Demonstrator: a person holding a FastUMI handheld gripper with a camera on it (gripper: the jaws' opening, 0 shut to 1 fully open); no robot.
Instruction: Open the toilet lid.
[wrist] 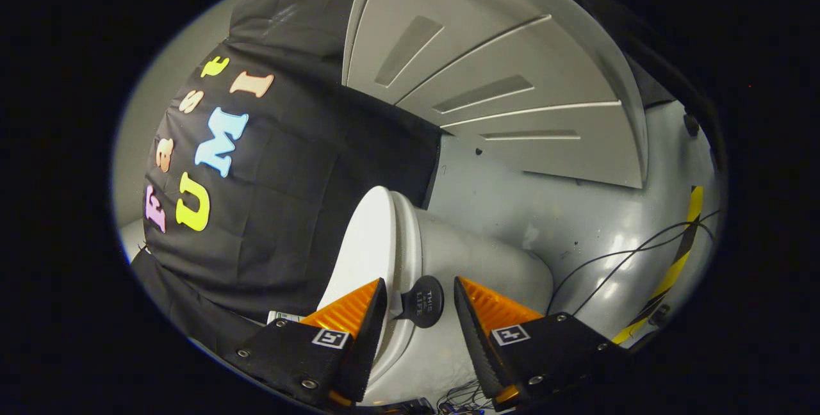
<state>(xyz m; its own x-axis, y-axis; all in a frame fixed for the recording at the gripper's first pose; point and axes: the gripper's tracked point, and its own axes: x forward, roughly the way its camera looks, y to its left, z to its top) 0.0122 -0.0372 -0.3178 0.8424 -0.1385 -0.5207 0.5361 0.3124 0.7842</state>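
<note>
The view is rolled onto its side. The white toilet lid lies closed against the seat and the white bowl. A round black lifting tab sticks out from the lid's edge. My gripper is open, with the tab in the gap between the two fingers. One fingertip rests over the lid side and the other fingertip over the bowl side. Neither finger presses on the tab.
Black cloth hangs on the lid's side of the toilet. A white panelled door stands beyond it. Grey floor carries loose black cables and a yellow-and-black tape strip.
</note>
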